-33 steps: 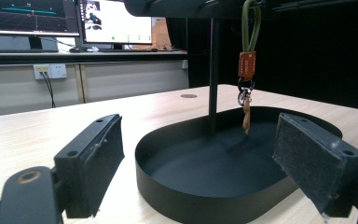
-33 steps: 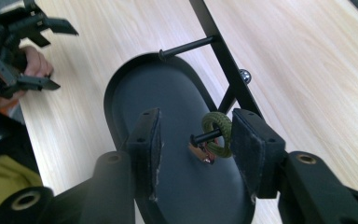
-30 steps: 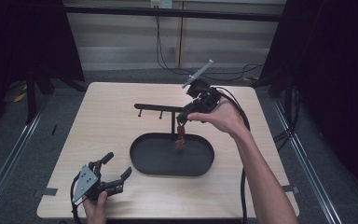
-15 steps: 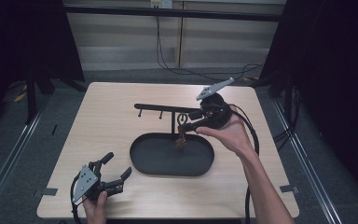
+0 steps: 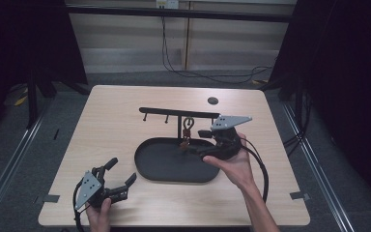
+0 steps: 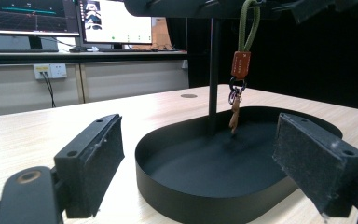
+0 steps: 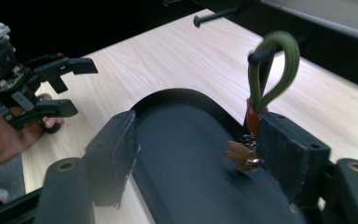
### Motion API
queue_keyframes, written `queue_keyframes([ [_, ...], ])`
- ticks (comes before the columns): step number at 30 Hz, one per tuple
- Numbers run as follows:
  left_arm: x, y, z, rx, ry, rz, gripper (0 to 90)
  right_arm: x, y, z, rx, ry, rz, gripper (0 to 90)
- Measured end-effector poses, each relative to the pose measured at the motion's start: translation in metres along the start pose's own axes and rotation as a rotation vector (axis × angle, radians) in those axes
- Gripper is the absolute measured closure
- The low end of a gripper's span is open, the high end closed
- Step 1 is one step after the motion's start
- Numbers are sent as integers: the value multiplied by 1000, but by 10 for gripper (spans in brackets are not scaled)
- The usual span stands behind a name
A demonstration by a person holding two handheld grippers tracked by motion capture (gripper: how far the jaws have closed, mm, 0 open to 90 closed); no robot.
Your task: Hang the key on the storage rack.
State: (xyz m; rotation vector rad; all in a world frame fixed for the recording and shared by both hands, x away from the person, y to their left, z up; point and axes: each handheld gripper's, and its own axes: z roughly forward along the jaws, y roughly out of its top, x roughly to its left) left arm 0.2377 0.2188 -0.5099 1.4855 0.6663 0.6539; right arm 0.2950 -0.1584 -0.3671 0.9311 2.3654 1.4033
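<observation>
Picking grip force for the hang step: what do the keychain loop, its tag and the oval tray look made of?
Loop: olive woven cord, likely nylon or similar; matte, rounded, bends softly over the peg.
Tag: brown, flat, looks like leather or imitation, with a metal ring below; a small brown charm hangs under it, material unclear.
Tray: matte black with a thin upright wall, probably painted sheet metal, possibly plastic.

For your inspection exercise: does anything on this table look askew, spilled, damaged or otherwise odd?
Nothing stands out. The keychain hangs straight from a peg of the black rack, over the oval tray, which sits flat on the table. Nothing looks spilled or broken.
</observation>
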Motion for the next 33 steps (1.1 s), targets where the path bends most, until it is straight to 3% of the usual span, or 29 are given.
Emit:
queue_keyframes([
  [5,0,0,0,1,0,2,157,-5,-31,1,-82,-6,80,207],
  [7,0,0,0,2,-1,1,157,-5,-45,-1,-108,-19,82,126],
  [9,0,0,0,1,0,1,157,-7,-59,-3,-139,-29,108,133],
  [11,0,0,0,0,0,0,157,-7,-72,-4,-148,-55,137,139],
  [15,0,0,0,1,-1,-2,157,-6,-102,-5,-167,-175,157,148],
  [17,0,0,0,1,-1,-2,157,-8,-119,-3,-170,-169,165,151],
  [19,0,0,0,0,0,0,157,-8,-133,-2,-173,-222,152,159],
  [23,0,0,0,2,-1,-1,157,-8,-156,-3,-298,-305,141,141],
  [27,0,0,0,3,-1,0,157,-3,-167,-6,-402,-345,116,135],
  [33,0,0,0,2,0,-2,157,7,-172,-9,-477,-395,43,134],
])
